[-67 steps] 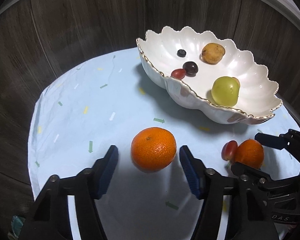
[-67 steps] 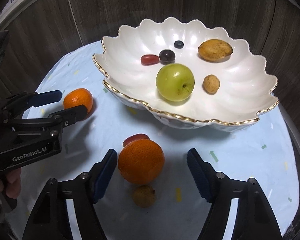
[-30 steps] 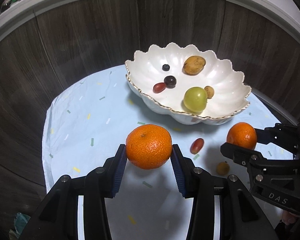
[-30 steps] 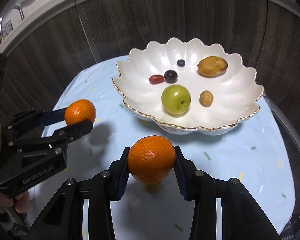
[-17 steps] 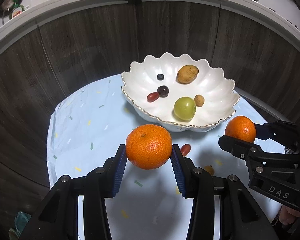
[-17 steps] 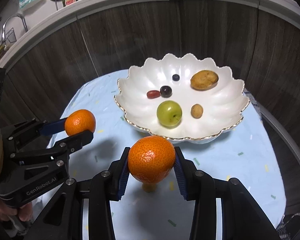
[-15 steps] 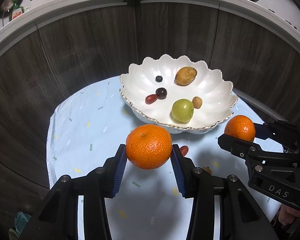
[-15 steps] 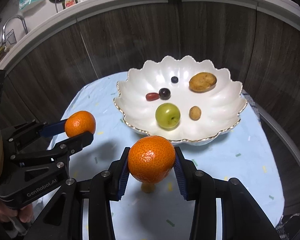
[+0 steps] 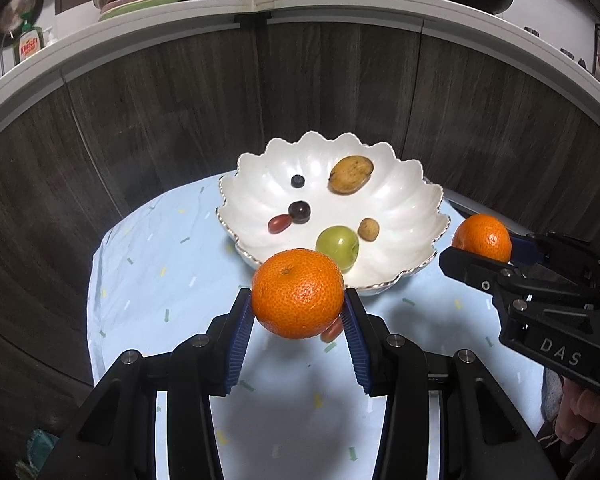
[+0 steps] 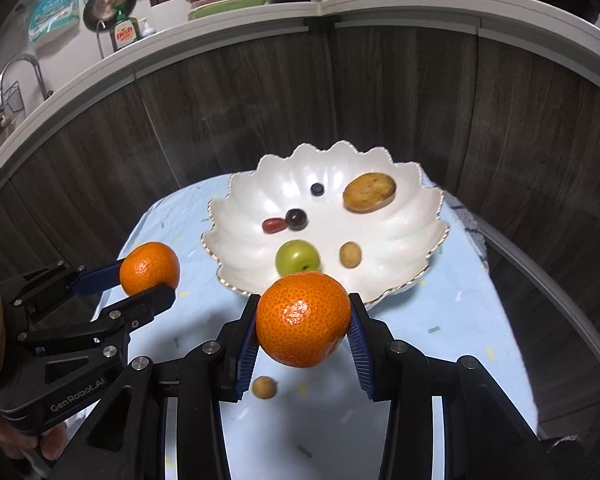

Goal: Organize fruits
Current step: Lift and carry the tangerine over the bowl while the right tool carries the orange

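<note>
Tangerines: both off the cloth since 2 s ago. My left gripper [image 9: 298,312] clamps the left tangerine [image 9: 298,293], right gripper [image 10: 303,322] clamps the right tangerine [image 10: 302,314], each frame centre, now lifted just short of the bowl [image 9: 416,196]. Next, I'd guess: drop in.

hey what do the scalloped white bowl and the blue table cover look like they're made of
The bowl looks like glazed ceramic or porcelain: glossy pearly white flutes and a thin gold line along the scalloped rim. The table cover seems to be thin cloth or plastic sheeting: matte pale blue, creased, with printed confetti dashes.
</note>
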